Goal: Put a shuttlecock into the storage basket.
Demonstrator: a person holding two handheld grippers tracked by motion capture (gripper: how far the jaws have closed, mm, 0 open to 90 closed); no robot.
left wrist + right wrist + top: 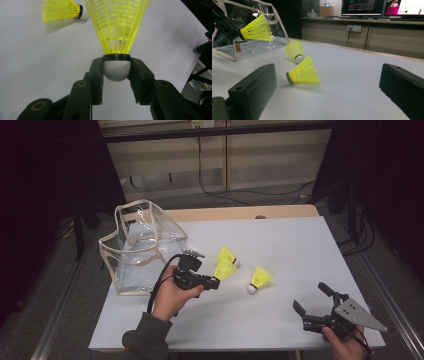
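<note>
the left gripper (214, 281) pinches a yellow shuttlecock (117, 30) by its white cork, one jaw on each side just under the black ring, so the mesh skirt fans forward past the tips. gripping the hard round cork rather than the soft skirt looks like the sounder choice: the skirt would likely crush or slip, while the cork gives the pads something firm to bear on. in the high view this held shuttlecock sits just to the right of the clear bag (142, 247), raised off the white table (300, 245), with the skirt pointing away from the bag. judged from that, the work in hand is loading shuttlecocks into the bag, and the hand would have to swing back left to bring the piece over the bag's open top.

two more shuttlecocks lie on the table to the right of the bag: one (226, 255) near the held one, a bit farther back, and the other (260, 279) farther right and nearer the person, tipped over on its side. they lie loose and apart, each free to be picked singly.

the right gripper (311, 304) waits well to the right of the bag, near the table's front edge, its jaws spread wide with nothing between them. its own view looks across at the nearer lying shuttlecock (303, 72), so it seems placed to take that one in turn.
</note>
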